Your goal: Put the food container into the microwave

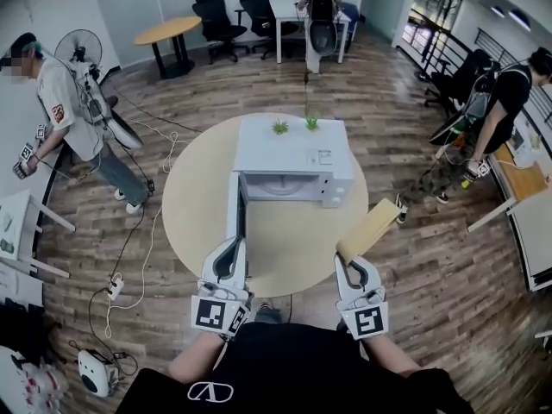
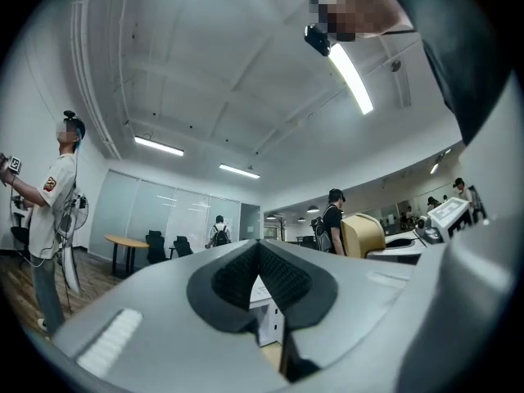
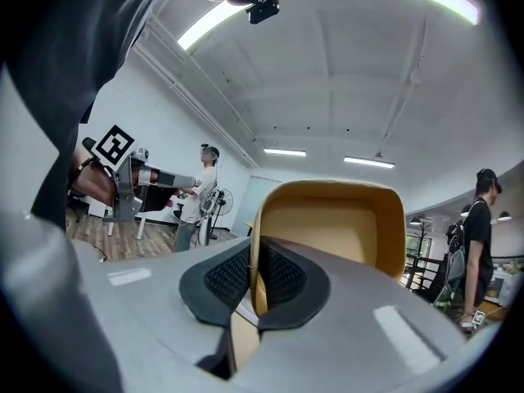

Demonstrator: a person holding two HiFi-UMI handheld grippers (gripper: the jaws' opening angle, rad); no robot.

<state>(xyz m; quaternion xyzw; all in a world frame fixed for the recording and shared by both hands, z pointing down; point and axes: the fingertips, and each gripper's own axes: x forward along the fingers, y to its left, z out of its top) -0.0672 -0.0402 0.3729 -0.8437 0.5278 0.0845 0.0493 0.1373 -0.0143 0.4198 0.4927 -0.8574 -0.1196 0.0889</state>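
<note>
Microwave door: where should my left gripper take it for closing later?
The microwave door stands open, a thin upright panel swung out toward you from the microwave's left front. Probably pinch its free near edge, coming from your side; the left gripper is right there.

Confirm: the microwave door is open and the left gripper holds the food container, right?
No: the right gripper holds the food container, clamped by its rim, as the right gripper view shows. The microwave door is indeed open.
</note>
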